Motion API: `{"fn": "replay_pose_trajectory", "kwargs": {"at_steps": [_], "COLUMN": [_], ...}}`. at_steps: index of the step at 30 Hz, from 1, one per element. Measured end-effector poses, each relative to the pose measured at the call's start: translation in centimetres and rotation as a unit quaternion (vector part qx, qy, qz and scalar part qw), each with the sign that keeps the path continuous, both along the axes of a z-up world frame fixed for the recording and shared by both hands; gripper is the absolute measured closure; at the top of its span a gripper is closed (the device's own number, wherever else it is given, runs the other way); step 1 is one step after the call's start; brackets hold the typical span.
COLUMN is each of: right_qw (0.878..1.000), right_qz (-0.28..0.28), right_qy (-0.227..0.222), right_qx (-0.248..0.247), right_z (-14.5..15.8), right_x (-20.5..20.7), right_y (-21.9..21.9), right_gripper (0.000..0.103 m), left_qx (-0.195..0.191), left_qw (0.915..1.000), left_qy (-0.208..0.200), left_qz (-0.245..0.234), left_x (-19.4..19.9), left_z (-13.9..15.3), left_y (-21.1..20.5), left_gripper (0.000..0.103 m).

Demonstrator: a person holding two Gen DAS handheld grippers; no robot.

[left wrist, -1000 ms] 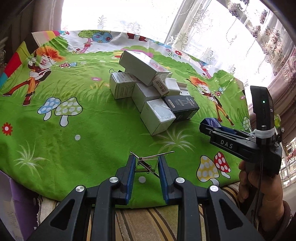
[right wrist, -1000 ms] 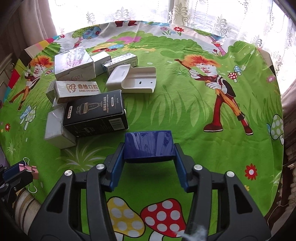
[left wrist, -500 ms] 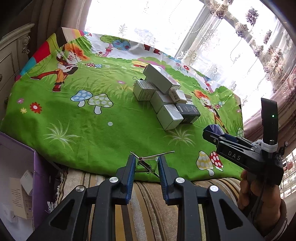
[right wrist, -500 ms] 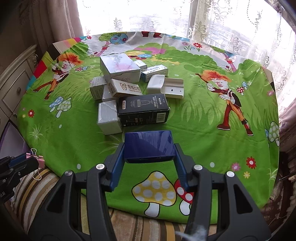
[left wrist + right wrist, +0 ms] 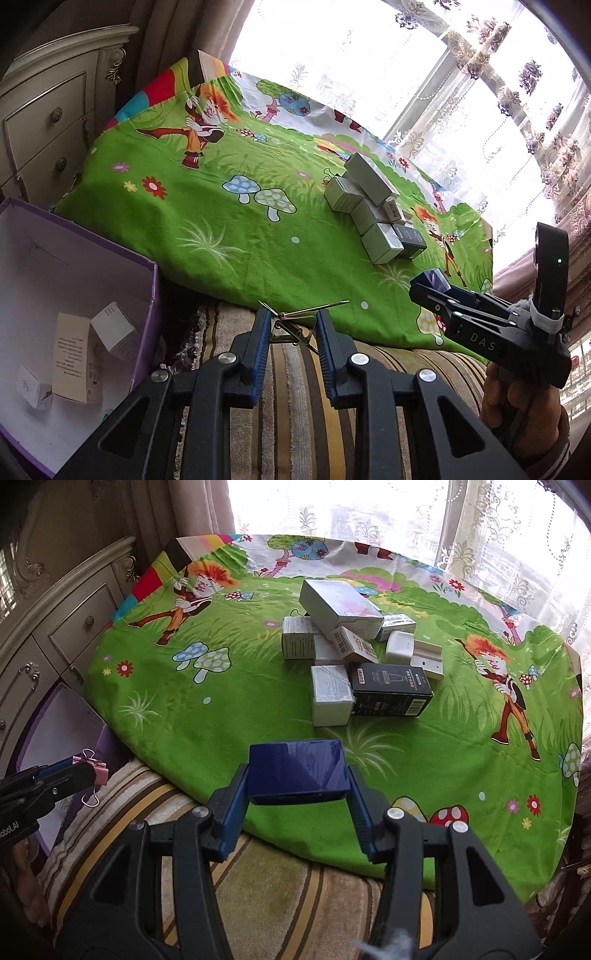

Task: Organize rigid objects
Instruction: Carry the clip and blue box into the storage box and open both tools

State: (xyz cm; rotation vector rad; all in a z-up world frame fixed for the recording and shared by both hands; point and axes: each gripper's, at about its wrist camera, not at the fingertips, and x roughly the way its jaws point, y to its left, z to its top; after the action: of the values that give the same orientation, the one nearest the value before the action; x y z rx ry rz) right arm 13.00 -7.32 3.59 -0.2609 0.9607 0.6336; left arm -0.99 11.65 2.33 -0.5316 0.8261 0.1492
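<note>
1. Your left gripper (image 5: 290,325) is pinched narrow on a pink binder clip (image 5: 95,771), held by its thin wire handles. Wire is springy and slick, so the clip could swivel or slip out before you are over the purple box (image 5: 146,291), which sits down and to the left of those fingers.

2. Your right gripper (image 5: 297,786) is clamped on a dark blue box (image 5: 298,771), glossy and hard-edged, held across its width near the fingertips. That smooth skin gives the pads little bite; a sudden tilt could let it slide forward.

3. The purple box has thin cardboard walls, and small white cartons (image 5: 110,328) already lie inside it. A hard drop could bounce off them, or you could catch the rim.

4. Both loads seem bound for that one opening, so your two tools may collide there.

5. Beyond the right fingers, the remaining pile of cartons (image 5: 347,653) lies on the soft green cloth (image 5: 229,686), several leaning on each other; the black carton (image 5: 391,690) is the nearest.
</note>
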Motion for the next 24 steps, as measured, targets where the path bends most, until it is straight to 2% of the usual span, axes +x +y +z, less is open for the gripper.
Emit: {"fn": "replay_pose_trajectory", "kwargs": {"at_steps": [7,13,17,24], "right_qw": [0.998,0.992,0.984,0.963], "right_qz": [0.062,0.125,0.177,0.268], "right_qy": [0.008,0.004,-0.001,0.002], "right_qx": [0.009,0.006,0.010,0.014], "right_z": [0.6,1.2,1.7,1.5], "right_x": [-2.9,-6.1,-8.7,-13.5], "right_y": [4.5,9.4,13.0,18.3], "right_gripper": [0.048,0.048,0.048,0.048], "left_qx": [-0.006,-0.004,-0.005,-0.010], "left_qw": [0.9970,0.9903,0.9849,0.9778], "left_qy": [0.004,0.006,0.008,0.014], "left_qz": [0.076,0.139,0.173,0.209], "left_x": [-3.4,-6.1,-7.7,-10.1], "left_z": [-0.4,-0.6,-1.0,-1.9], "left_y": [5.2,9.3,11.6,14.3], "left_gripper": [0.077,0.077,0.077,0.077]}}
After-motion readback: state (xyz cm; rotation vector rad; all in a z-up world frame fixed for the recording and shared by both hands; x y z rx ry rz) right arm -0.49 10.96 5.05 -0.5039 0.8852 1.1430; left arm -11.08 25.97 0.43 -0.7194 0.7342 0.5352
